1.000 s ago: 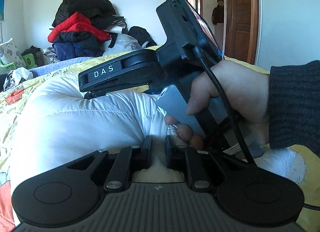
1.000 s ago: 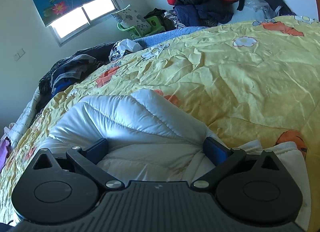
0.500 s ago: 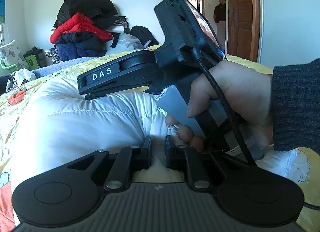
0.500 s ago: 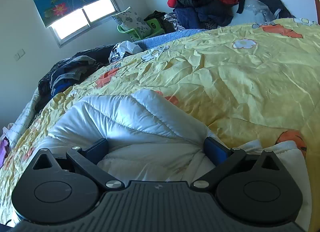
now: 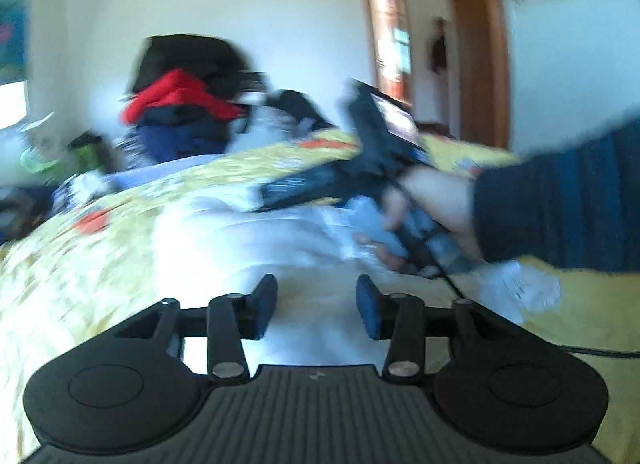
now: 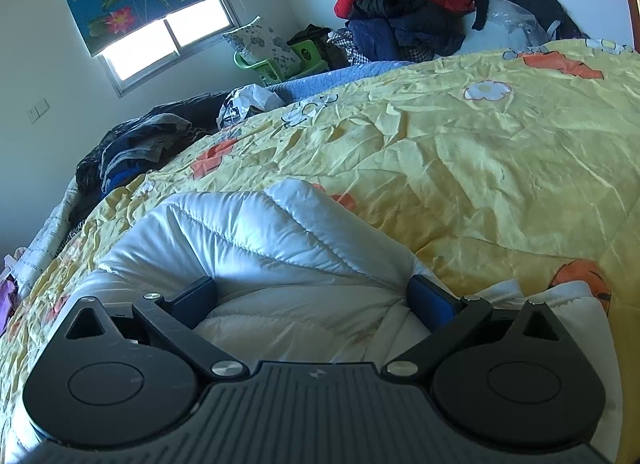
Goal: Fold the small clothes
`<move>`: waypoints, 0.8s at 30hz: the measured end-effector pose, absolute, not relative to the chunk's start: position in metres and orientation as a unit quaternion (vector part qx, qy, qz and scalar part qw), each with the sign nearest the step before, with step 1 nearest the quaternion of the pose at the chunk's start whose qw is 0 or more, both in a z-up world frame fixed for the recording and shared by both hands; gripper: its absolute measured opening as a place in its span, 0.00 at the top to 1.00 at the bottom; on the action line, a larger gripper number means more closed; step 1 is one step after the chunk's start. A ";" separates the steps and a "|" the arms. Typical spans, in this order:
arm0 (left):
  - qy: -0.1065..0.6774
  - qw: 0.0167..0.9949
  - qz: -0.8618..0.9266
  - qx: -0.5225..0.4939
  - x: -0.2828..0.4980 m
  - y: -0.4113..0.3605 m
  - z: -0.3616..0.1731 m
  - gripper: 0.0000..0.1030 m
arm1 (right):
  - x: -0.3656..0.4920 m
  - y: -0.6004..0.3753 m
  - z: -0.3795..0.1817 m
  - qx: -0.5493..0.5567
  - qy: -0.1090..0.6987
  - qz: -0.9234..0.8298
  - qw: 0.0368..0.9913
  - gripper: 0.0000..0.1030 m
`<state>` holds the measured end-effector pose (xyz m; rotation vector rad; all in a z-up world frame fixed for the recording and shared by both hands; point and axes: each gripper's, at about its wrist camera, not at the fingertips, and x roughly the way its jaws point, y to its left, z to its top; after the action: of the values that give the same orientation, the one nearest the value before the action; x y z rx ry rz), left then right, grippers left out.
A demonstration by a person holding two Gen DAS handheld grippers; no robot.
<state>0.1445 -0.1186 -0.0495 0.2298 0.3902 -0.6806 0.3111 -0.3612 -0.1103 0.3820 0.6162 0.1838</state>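
White padded jacket [image 6: 256,248] lies bunched on the yellow quilt [image 6: 500,168]; the left gripper [image 5: 317,306] is released above it, the right gripper [image 6: 312,300] spread wide against it, grasping nothing; slick puffy fabric may spring open, undoing the fold.

Both grippers, left gripper [image 5: 316,306] and right gripper [image 6: 312,298], are matte black, ribbed, silver-screwed, blue-padded; dark knit sleeve [image 5: 560,196], bare hand [image 5: 436,204].
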 end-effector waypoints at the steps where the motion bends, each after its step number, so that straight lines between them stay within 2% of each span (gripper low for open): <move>1: 0.196 0.927 -0.306 0.097 0.146 -0.108 -0.045 0.28 | 0.309 -0.360 -0.109 0.184 0.298 0.087 0.932 0.04; 2: 0.199 0.937 -0.276 0.081 0.149 -0.098 -0.043 0.19 | 0.306 -0.360 -0.106 0.182 0.295 0.084 0.934 0.03; 3: 0.198 0.945 -0.252 0.063 0.153 -0.088 -0.040 0.15 | 0.303 -0.360 -0.103 0.184 0.292 0.082 0.935 0.02; 6: 0.216 0.949 -0.231 0.010 0.172 -0.067 -0.031 0.15 | 0.289 -0.370 -0.092 0.223 0.268 0.068 0.935 0.02; 11: 0.249 0.942 -0.219 -0.052 0.210 -0.056 -0.028 0.15 | 0.245 -0.411 -0.063 0.394 0.208 0.071 0.892 0.00; 13: 0.267 0.934 -0.218 -0.090 0.225 -0.050 -0.032 0.15 | 0.222 -0.426 -0.058 0.427 0.198 0.085 0.878 0.00; 18: 0.348 0.889 -0.207 -0.214 0.271 -0.033 -0.058 0.15 | 0.179 -0.456 -0.066 0.413 0.250 0.043 0.875 0.01; 24: 0.401 0.835 -0.245 -0.285 0.307 -0.038 -0.079 0.15 | 0.170 -0.465 -0.101 0.401 0.348 0.005 0.848 0.01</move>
<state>0.3066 -0.0376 -0.0786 -0.6031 0.8489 -0.5192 0.1697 -0.4654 -0.1012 0.8453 0.7330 0.0108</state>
